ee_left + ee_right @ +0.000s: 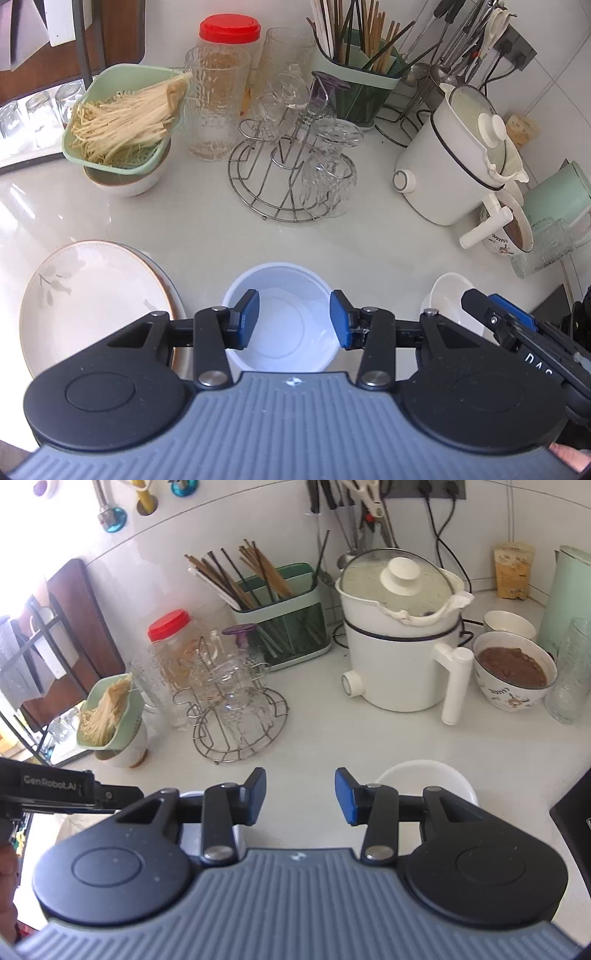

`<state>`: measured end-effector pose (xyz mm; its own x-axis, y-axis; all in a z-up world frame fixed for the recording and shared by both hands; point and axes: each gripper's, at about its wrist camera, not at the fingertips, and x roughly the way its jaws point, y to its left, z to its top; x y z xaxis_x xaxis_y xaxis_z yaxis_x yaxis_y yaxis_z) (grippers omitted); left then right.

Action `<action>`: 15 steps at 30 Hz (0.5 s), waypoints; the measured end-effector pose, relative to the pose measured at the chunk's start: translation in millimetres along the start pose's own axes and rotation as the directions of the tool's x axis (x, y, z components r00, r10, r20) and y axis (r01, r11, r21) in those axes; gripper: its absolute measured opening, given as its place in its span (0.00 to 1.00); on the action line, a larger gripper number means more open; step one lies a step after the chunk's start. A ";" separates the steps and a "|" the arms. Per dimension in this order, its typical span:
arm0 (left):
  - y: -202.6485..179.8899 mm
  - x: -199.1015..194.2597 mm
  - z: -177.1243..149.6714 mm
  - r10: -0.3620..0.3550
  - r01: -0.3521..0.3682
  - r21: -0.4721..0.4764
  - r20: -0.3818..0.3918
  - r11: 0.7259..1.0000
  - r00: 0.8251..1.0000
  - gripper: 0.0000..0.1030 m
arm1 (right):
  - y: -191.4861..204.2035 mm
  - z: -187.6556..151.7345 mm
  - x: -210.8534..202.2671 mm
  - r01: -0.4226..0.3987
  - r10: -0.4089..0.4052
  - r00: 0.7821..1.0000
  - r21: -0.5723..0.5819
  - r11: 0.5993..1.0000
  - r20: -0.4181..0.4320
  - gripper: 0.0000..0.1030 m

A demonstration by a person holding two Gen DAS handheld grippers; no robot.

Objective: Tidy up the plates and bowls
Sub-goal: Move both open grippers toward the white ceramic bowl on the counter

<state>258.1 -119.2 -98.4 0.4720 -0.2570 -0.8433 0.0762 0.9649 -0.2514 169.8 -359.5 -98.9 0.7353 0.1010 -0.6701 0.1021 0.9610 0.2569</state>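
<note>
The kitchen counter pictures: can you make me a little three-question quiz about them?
1. True or false: the left gripper is squeezing the white bowl.
2. What fills the green basket? A) noodles B) apples C) spoons
3. What colour is the jar lid?

Key: 1. False, its jaws stand open above the bowl, holding nothing. 2. A. 3. Red.

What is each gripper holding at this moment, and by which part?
Nothing is held. The left gripper is open above the white bowl, its pads clear of the rim. The right gripper is open over bare counter.
</note>
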 end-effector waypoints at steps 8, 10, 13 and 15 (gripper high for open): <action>-19.9 -8.0 -11.7 0.029 -0.029 0.000 0.023 1.000 0.999 0.46 | -28.4 -12.2 -3.9 0.009 -0.008 1.000 0.040 0.999 -0.016 0.43; -22.2 -6.6 -14.7 0.034 -0.034 -0.011 0.017 0.999 0.999 0.46 | -33.8 -13.9 -2.2 0.026 -0.024 0.999 0.042 0.999 -0.036 0.43; -25.1 -3.4 -17.8 0.032 -0.032 -0.015 0.005 0.999 0.999 0.46 | -40.8 -17.0 -1.3 0.004 -0.001 0.999 0.060 0.998 -0.050 0.43; -26.8 -1.2 -18.8 0.037 -0.037 -0.012 -0.001 0.999 0.999 0.46 | -41.8 -19.5 -0.8 0.009 -0.006 0.999 0.051 0.999 -0.045 0.43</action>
<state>238.9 -145.8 -99.6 0.4734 -0.2209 -0.8527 0.0476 0.9730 -0.2257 151.8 -394.8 -122.6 0.7037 0.1065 -0.7025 0.1424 0.9475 0.2863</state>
